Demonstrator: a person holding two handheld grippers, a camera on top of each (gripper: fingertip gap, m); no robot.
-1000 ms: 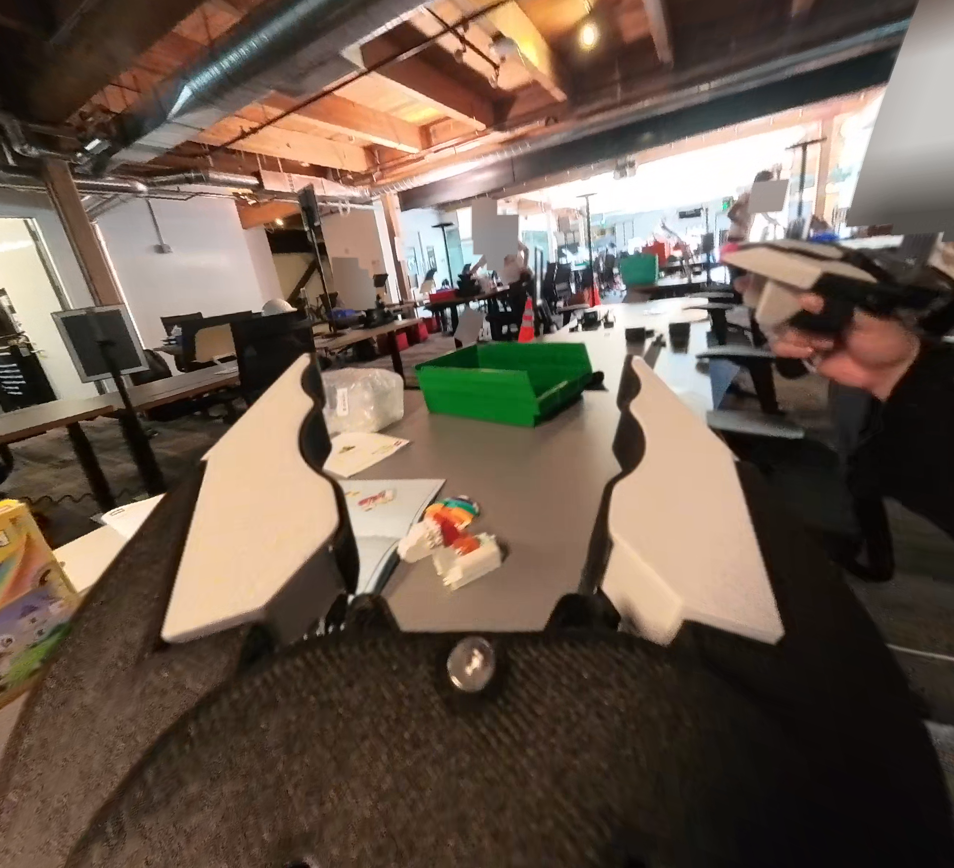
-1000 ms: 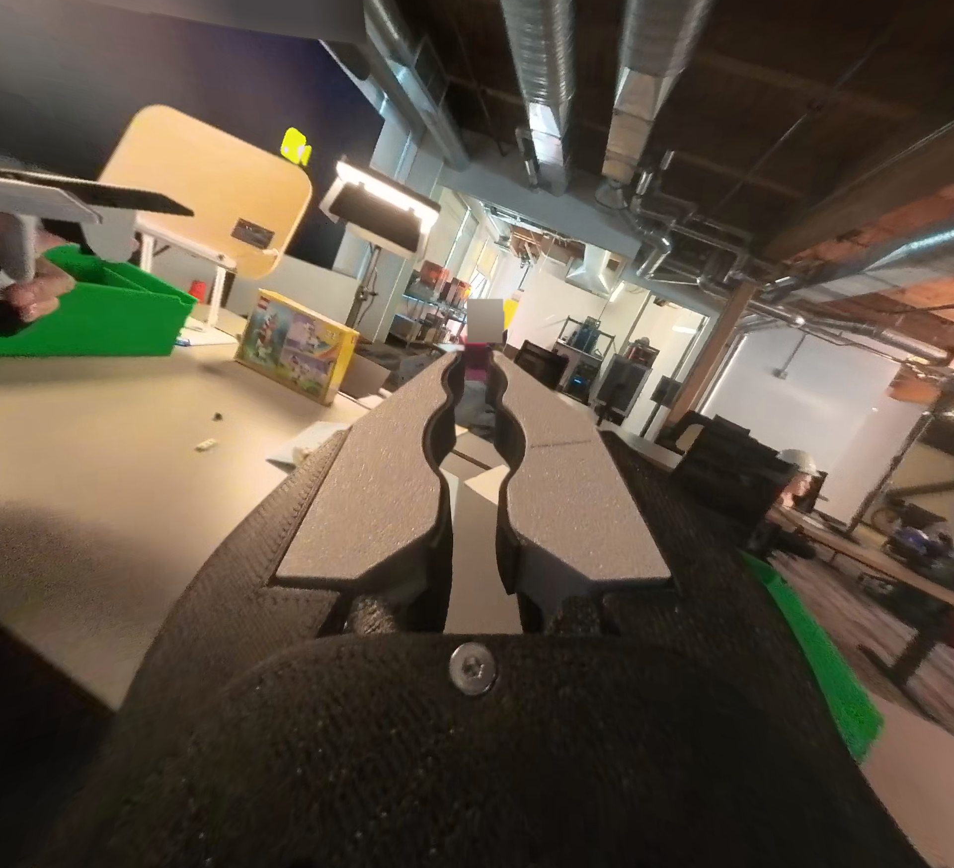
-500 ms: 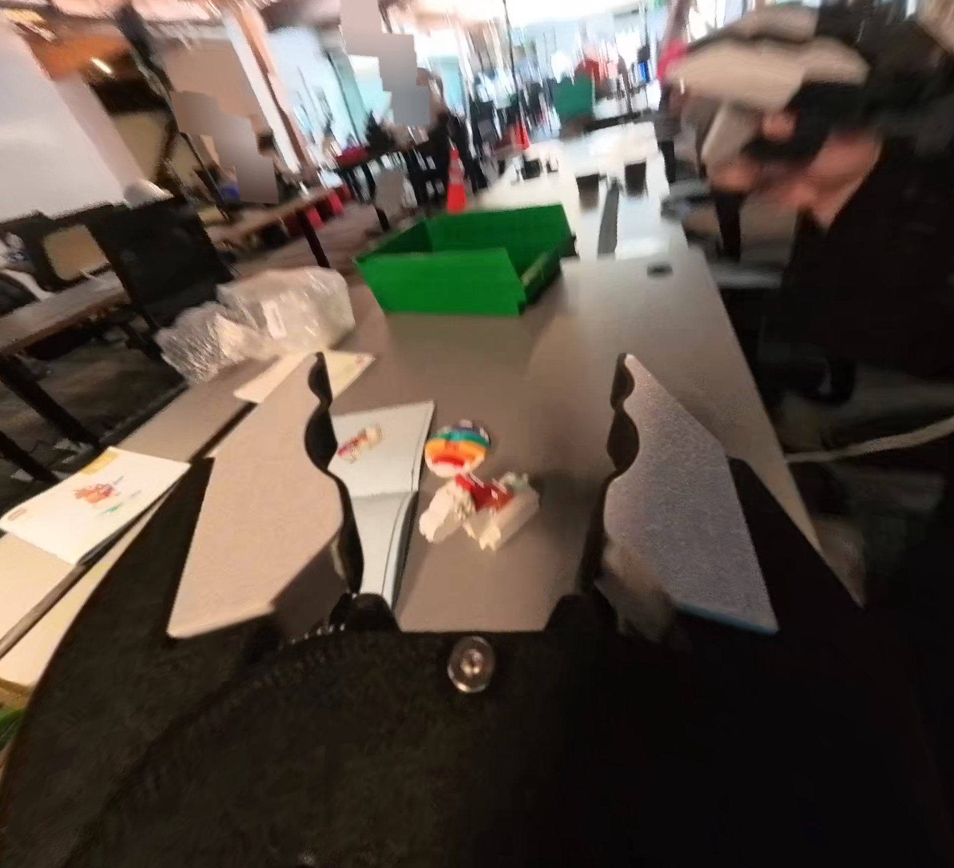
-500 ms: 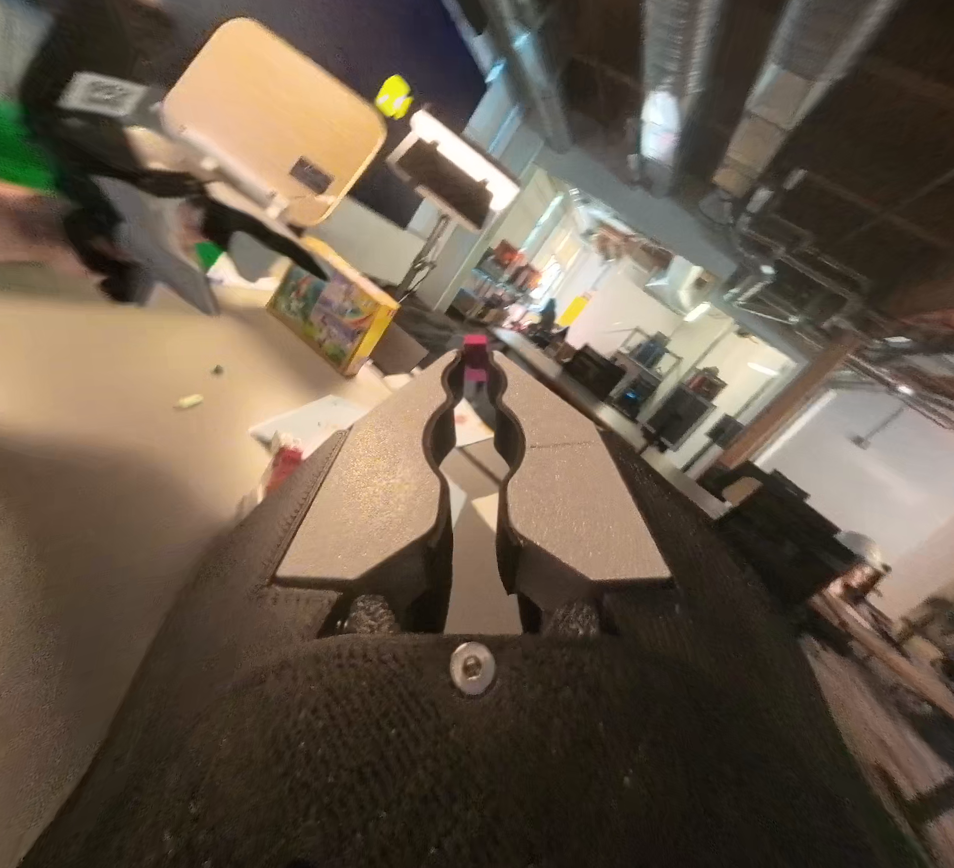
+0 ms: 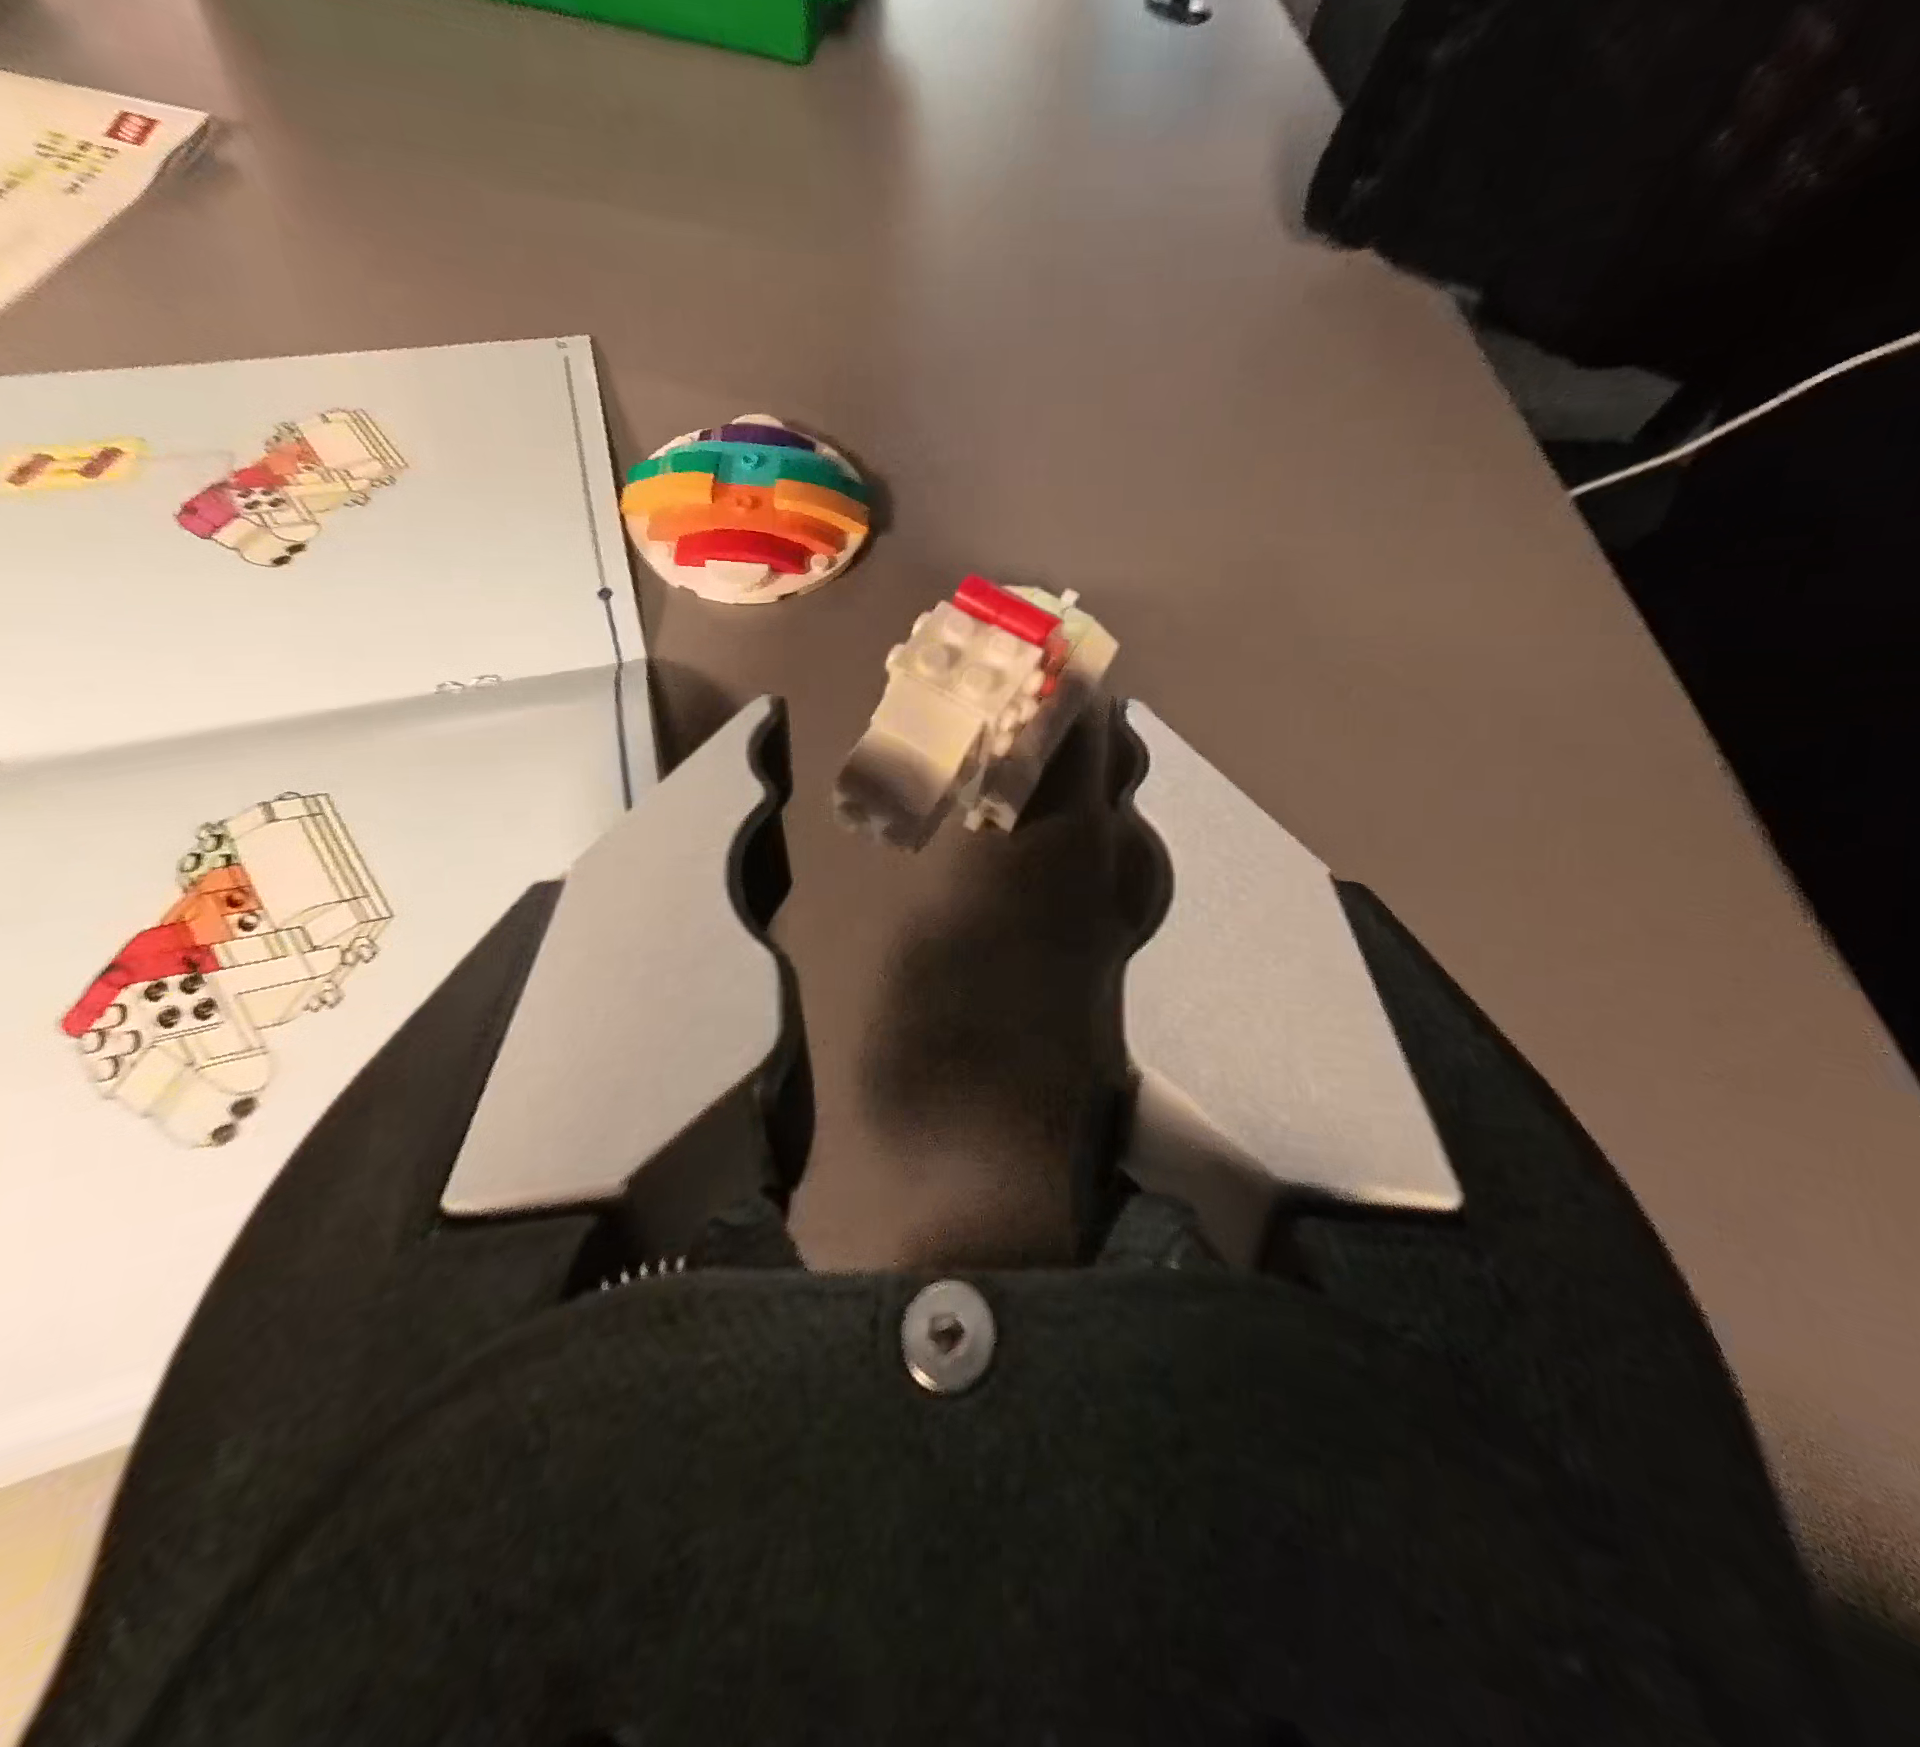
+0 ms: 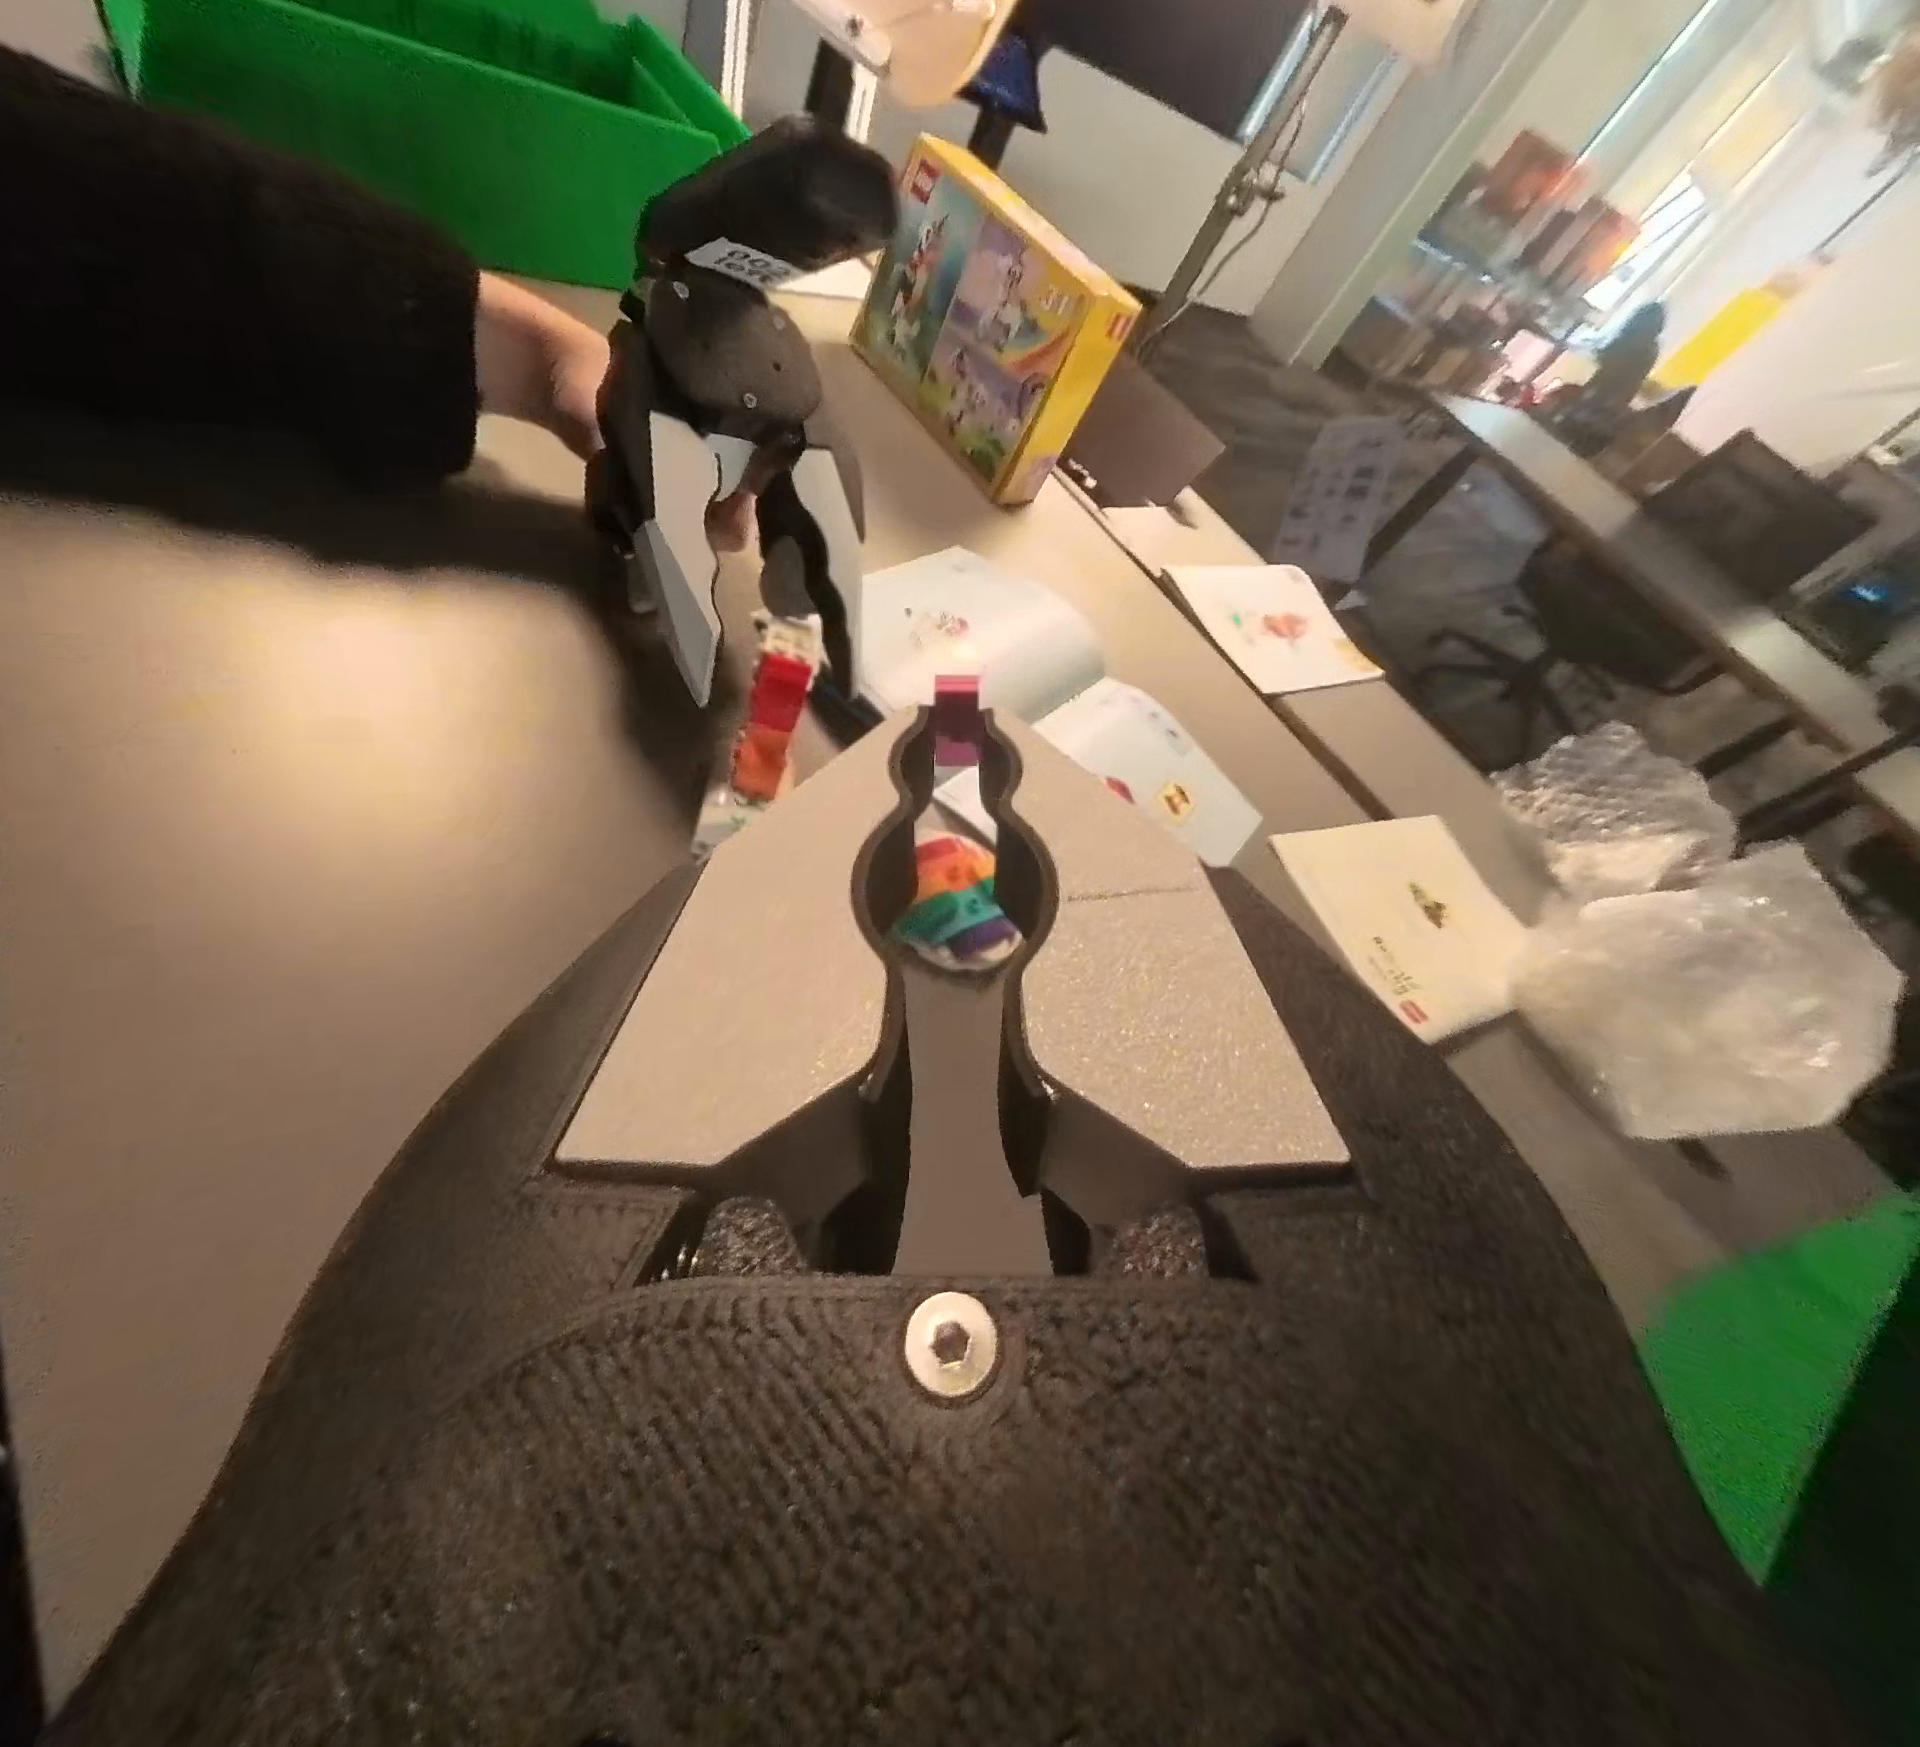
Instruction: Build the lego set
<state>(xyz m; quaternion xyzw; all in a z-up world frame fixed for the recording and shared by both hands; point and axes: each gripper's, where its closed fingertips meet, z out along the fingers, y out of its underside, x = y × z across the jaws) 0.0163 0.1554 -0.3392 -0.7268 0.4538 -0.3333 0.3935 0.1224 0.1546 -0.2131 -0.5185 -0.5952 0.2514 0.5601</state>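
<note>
Left tool [image 5: 951, 726] spread wide around the white-and-red brick model [image 5: 977, 721] on the grey worktop [image 5: 1039, 295]; right tool [image 6: 956, 729] pinching a small pink-purple brick [image 6: 956, 721].

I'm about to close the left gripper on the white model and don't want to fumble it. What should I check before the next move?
1. Left gripper open: ok.
2. White lego body between its fingertips: ok, but nearer the right finger.
3. Rainbow dome clear of the grasp: ok, apart on the table.
4. Right gripper holds the pink brick: ok.
5. Instruction booklet open: ok.
6. Body sitting flat: cannot tell, blurred.
</note>
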